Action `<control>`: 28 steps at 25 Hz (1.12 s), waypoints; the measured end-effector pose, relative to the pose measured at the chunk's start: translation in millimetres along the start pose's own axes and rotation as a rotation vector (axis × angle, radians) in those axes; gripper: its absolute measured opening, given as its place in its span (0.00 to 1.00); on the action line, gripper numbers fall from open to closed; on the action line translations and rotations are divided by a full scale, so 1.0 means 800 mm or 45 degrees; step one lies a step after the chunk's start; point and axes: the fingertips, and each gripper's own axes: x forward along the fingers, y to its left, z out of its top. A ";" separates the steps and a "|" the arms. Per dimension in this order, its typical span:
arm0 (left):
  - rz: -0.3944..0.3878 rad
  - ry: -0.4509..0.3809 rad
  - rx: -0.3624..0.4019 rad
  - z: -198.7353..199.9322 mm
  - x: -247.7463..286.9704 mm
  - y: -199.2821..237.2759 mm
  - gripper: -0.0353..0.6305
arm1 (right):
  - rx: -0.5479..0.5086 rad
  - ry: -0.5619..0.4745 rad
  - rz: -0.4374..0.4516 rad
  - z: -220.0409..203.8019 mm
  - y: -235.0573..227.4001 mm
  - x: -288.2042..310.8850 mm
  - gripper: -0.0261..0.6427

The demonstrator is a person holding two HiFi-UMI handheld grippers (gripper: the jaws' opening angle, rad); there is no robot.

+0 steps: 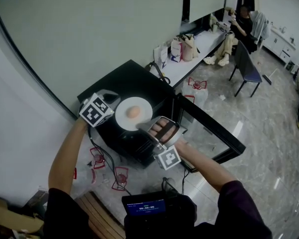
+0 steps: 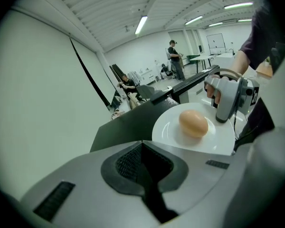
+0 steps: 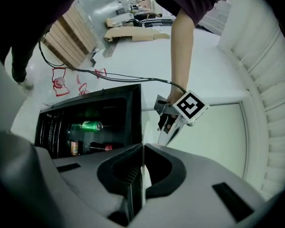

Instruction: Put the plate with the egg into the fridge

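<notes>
A white plate [image 1: 122,120] with a brown egg [image 1: 133,112] at its middle sits on top of the low black fridge [image 1: 139,81]. The plate lies toward the front edge of the fridge's top, above the open compartment. The fridge's glass door [image 1: 217,133] stands swung out to the right of the fridge.

The right tongs [image 1: 145,127] reach in from the door side of the fridge, turned on their side. They are pressed together on the plate's rim, which shows edge-on as a thin white sliver between them in the right gripper view.

The left tongs [image 1: 114,113] come from the opposite side of the fridge top, just beside the plate's rim. They are pressed together with nothing between them; in the left gripper view the plate and egg lie just past their tips and a little to one side.

Inside the fridge, below the plate, a green can [image 3: 87,126] lies on its side on a shelf, with a red-labelled bottle [image 3: 99,147] on the level beside it. Cables trail over the floor at the foot of the fridge.
</notes>
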 end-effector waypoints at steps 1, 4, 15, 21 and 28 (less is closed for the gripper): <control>0.027 -0.041 -0.019 0.005 -0.009 0.000 0.07 | -0.003 0.007 -0.003 0.002 -0.001 -0.002 0.07; 0.105 -0.195 -0.107 0.024 -0.046 -0.007 0.07 | -0.001 0.025 -0.044 0.013 -0.011 -0.012 0.07; 0.303 -0.615 -0.474 0.063 -0.164 -0.146 0.07 | 0.019 0.098 -0.105 0.048 0.029 -0.113 0.07; 0.408 -0.632 -0.594 0.067 -0.163 -0.252 0.07 | 0.013 0.051 -0.093 0.047 0.079 -0.164 0.07; 0.577 -0.588 -0.791 0.058 -0.145 -0.340 0.06 | 0.012 -0.061 -0.032 0.045 0.124 -0.217 0.07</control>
